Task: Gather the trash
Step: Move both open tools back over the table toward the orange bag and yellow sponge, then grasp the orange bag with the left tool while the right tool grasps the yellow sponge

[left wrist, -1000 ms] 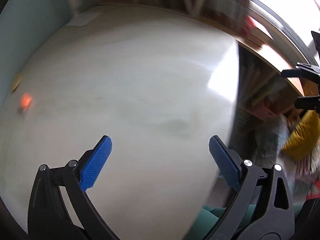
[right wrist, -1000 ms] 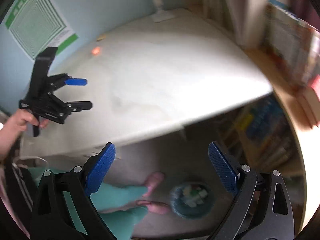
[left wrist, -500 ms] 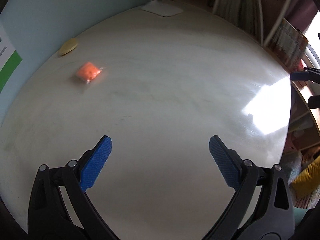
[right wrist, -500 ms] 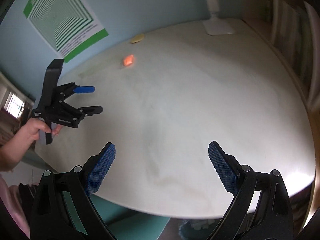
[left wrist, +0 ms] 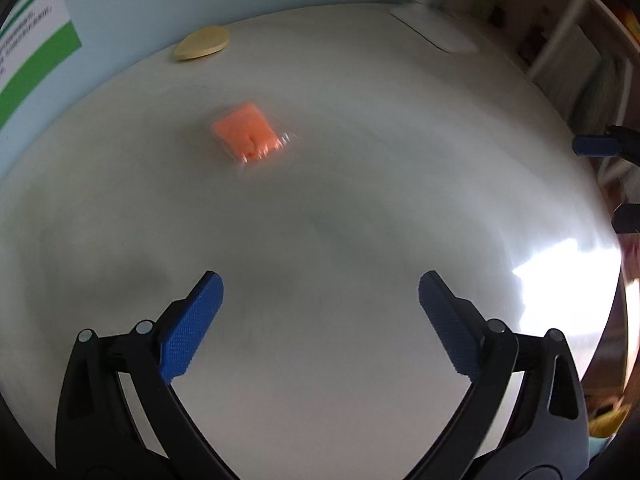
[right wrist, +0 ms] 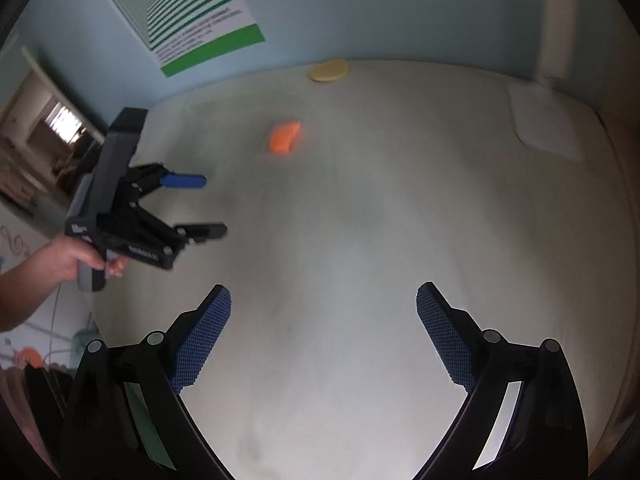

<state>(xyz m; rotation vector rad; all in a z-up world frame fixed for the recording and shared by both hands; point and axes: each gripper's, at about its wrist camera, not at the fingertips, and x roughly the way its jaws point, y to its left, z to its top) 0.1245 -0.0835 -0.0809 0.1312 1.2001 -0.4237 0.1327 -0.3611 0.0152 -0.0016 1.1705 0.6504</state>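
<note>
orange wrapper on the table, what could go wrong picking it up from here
The orange wrapper lies flat on the smooth table, so the open left gripper may only push it along. It looks thin and crinkly and could slip from the jaws. The yellow disc behind it might get knocked.

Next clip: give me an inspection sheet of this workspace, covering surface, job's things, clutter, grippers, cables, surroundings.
Surface: pale tabletop, bare apart from a few items, glare at its right edge.
Job's things: orange wrapper lying mid-table; yellow oval piece near the wall, apart from it.
Clutter: white lamp base at the far right corner.
Grippers: left gripper open, empty, above the table; right gripper open, empty.
Cables: nothing seen.
Surroundings: light blue wall, green-striped poster, bookshelves on the right.
</note>
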